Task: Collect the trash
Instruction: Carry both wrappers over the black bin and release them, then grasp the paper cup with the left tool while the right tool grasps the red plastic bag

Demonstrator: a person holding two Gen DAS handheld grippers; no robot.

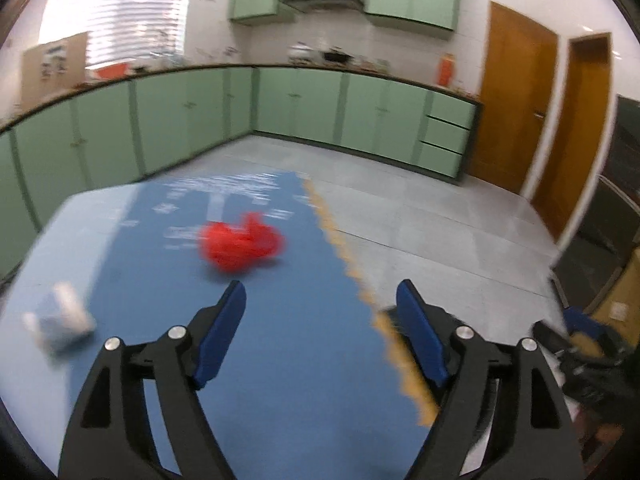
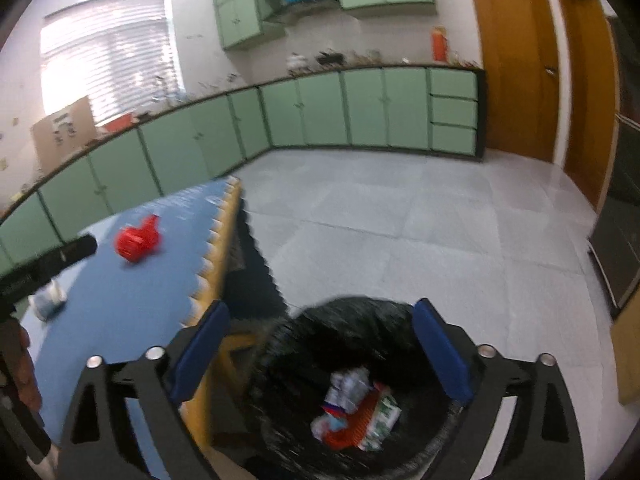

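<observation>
Already, several crumpled wrappers [image 2: 354,408] are being shown lying inside the black-lined bin [image 2: 352,320], over which the right gripper [image 2: 320,344] is being held spread and empty. On the blue table mat [image 1: 280,340], a red crumpled bag [image 1: 240,246] and a white crumpled piece [image 1: 64,322] are waiting to be collected. The left gripper [image 1: 320,320] is being held released, carrying nothing, near the red bag; roughly half is judged done.
</observation>
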